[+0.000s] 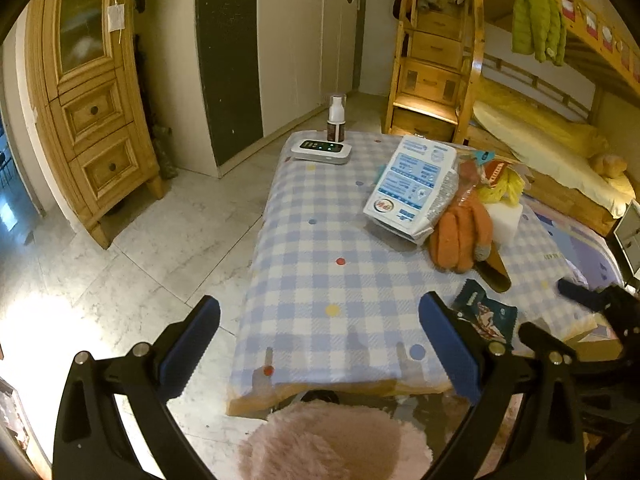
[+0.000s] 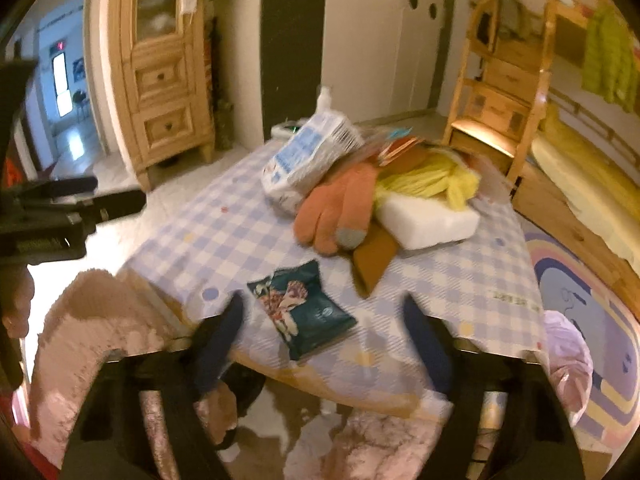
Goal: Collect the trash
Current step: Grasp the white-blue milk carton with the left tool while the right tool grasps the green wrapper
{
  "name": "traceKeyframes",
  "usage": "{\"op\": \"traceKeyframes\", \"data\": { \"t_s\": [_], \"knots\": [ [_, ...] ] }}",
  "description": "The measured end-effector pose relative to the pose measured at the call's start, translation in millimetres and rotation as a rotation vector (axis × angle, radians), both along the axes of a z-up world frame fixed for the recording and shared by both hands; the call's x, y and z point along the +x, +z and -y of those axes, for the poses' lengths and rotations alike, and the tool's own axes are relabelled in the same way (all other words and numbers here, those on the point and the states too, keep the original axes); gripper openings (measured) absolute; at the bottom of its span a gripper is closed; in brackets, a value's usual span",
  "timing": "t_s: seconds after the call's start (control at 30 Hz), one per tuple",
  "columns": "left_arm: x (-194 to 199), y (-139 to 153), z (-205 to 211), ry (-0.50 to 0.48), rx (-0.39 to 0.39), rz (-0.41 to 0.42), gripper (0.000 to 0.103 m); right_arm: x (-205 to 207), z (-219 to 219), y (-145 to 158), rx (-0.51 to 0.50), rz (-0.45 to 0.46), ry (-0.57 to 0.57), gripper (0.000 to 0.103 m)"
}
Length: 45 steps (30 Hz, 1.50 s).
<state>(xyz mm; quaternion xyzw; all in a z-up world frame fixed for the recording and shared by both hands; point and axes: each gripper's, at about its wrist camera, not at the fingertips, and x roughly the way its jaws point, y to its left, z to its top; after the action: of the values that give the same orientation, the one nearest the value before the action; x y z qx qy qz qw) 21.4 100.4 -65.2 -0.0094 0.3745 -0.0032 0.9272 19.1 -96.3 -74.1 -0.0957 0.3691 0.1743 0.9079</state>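
Note:
A dark teal snack wrapper (image 2: 302, 310) lies flat near the front edge of the checked table (image 2: 208, 236); it also shows in the left wrist view (image 1: 486, 314). My right gripper (image 2: 324, 340) is open and empty, just in front of the wrapper with a finger on either side. My left gripper (image 1: 320, 344) is open and empty above the table's front left part. A white and blue plastic pack (image 1: 410, 186) leans on an orange glove (image 1: 460, 236), a white foam block (image 2: 426, 220) and yellow stuff (image 2: 428, 180) at the middle right.
A white device (image 1: 322, 151) and a spray bottle (image 1: 337, 118) stand at the table's far corner. A pink fluffy stool (image 1: 336, 440) sits below the front edge. A wooden cabinet (image 1: 92, 120) stands left, a bunk bed (image 1: 560, 140) right. A brown flat piece (image 2: 374, 262) lies under the glove.

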Motion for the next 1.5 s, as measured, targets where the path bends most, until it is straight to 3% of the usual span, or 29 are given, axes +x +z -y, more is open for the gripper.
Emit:
{"op": "traceKeyframes", "data": {
  "t_s": [0.07,0.23,0.47,0.53,0.63,0.73,0.83,0.97,1.03,1.3,1.5],
  "knots": [
    [1.6,-1.3,-3.1,-0.001,-0.005,-0.001,0.096,3.5,-5.4,-7.2,-0.006,-0.022,0.011,0.068],
    [5.7,-4.2,-5.1,-0.007,-0.01,-0.005,0.096,7.5,-19.6,-22.1,-0.036,-0.057,0.071,0.049],
    [7.3,-8.0,-0.4,-0.016,-0.001,-0.017,0.096,13.7,-25.6,-40.4,-0.099,-0.085,0.089,0.041],
    [6.7,-9.0,2.8,-0.024,0.0,-0.022,0.096,14.6,-21.9,-40.3,-0.106,-0.086,0.081,0.028],
    [4.8,-8.3,9.5,-0.046,-0.005,-0.024,0.096,13.9,-13.2,-35.3,-0.078,-0.092,0.081,0.016],
    [5.4,-4.4,17.6,-0.065,-0.013,-0.021,0.096,12.4,5.4,-16.0,0.004,-0.089,0.061,0.011],
    [10.3,4.0,29.3,-0.084,-0.029,0.003,0.094,13.1,24.1,5.5,0.08,-0.069,0.018,0.01],
    [27.9,8.4,50.2,-0.119,-0.029,0.029,0.075,11.9,56.5,34.6,0.145,-0.027,-0.068,0.01],
    [41.6,4.4,63.8,-0.135,-0.02,0.024,0.071,11.8,68.4,41.7,0.151,-0.003,-0.102,0.01],
    [95.9,-27.6,97.3,-0.189,0.056,0.043,0.072,24.6,103.2,36.5,0.216,-0.023,-0.185,0.011],
    [125.6,-40.7,92.6,-0.171,0.065,0.01,0.073,35.7,111.7,28.4,0.242,-0.044,-0.19,0.011]
  ]
}}
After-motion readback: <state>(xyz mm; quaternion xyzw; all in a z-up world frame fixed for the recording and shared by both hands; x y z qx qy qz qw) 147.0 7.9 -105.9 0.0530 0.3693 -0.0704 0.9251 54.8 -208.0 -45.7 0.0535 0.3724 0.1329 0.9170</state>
